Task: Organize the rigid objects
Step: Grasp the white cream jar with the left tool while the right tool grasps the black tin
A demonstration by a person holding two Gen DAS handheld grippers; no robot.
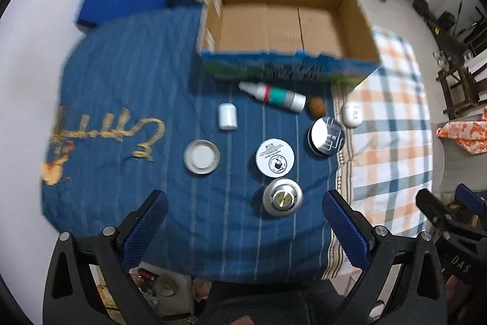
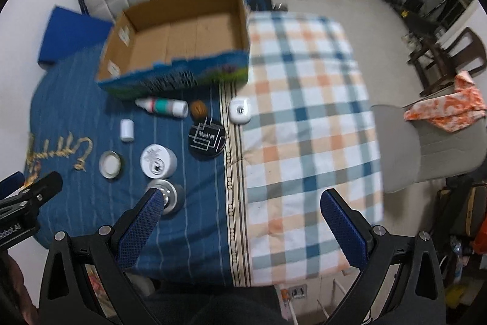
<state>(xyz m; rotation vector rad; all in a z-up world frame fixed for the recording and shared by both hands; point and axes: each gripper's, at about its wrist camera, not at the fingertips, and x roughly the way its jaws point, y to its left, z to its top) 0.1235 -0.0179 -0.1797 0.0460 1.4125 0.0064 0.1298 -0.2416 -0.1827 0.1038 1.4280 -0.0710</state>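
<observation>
On the blue striped cloth [image 1: 127, 99], in front of the empty cardboard box [image 1: 286, 23], lie the rigid objects: a white dropper bottle [image 1: 272, 96] at the box's 6 o'clock, a small white cap [image 1: 227, 116] at its 7, a brown nut [image 1: 316, 106], a white earbud case [image 2: 239, 110] on the checked cloth [image 2: 307, 124], a black tin [image 1: 326, 136], a white round jar [image 1: 275, 157], an open metal lid [image 1: 201, 157] and a silver knob [image 1: 282, 196]. The left gripper [image 1: 245, 210] hangs above the cloth with jaws spread wide and empty, the knob between its fingers. The right gripper [image 2: 240, 210], equally wide and empty, hovers over the seam between the cloths.
</observation>
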